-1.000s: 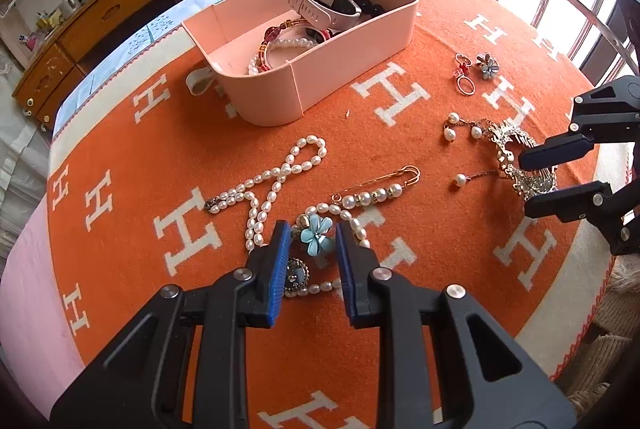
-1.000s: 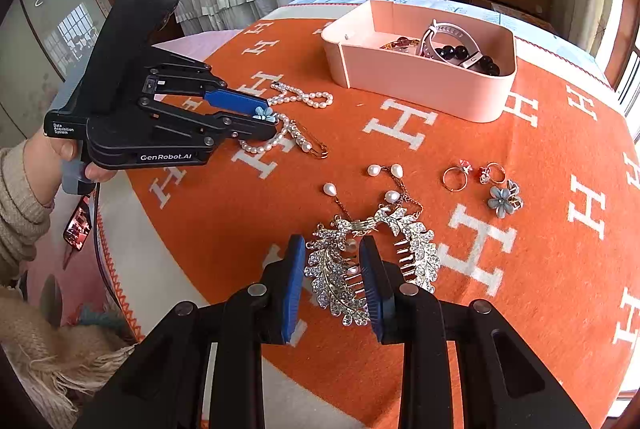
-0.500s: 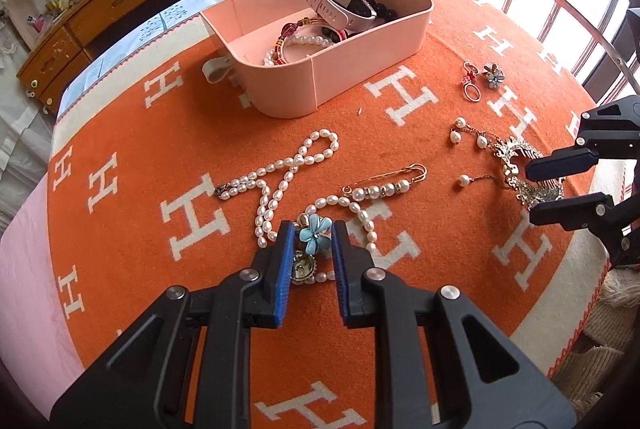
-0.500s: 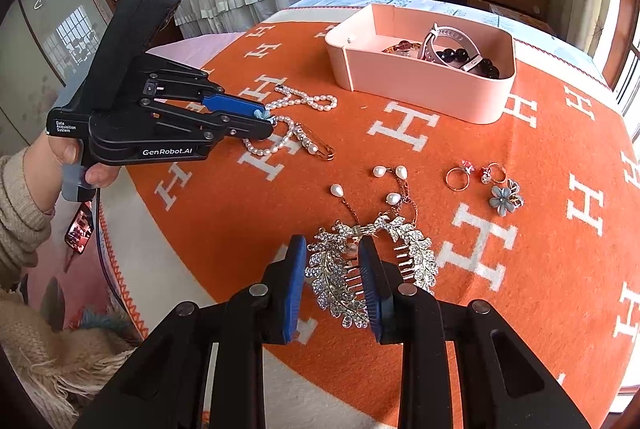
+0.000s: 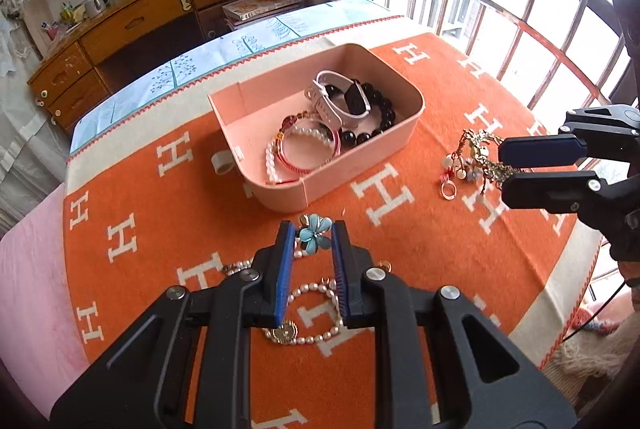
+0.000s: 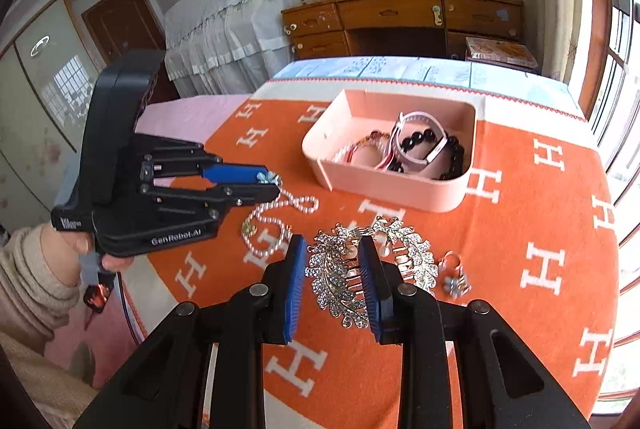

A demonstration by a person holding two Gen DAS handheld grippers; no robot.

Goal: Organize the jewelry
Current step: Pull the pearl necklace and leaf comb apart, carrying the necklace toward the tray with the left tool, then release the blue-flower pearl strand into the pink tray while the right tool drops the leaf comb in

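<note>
My left gripper (image 5: 313,227) is shut on the blue flower (image 5: 316,232) of a pearl necklace (image 5: 316,309), whose strand hangs down toward the cloth. The right wrist view shows that left gripper (image 6: 272,183) with the pearl necklace (image 6: 276,225) trailing below it. My right gripper (image 6: 331,243) is shut on a rhinestone leaf hair comb (image 6: 336,281) held above the cloth. In the left wrist view the right gripper (image 5: 504,171) has the hair comb (image 5: 480,145) and its pearl drops dangling from it. A pink box (image 5: 280,195) (image 6: 400,193) further back holds a watch and bracelets.
An orange blanket with white H letters (image 5: 160,249) covers the table. A ring (image 5: 448,189) and a small blue flower earring (image 6: 454,283) lie near the comb. A white loop (image 5: 221,163) sits left of the box. Window bars stand at the right; a sleeved hand (image 6: 40,269) holds the left gripper.
Both grippers have risen. The left one closed on the blue flower and lifted the necklace; the right one raised the hair comb off the cloth.
</note>
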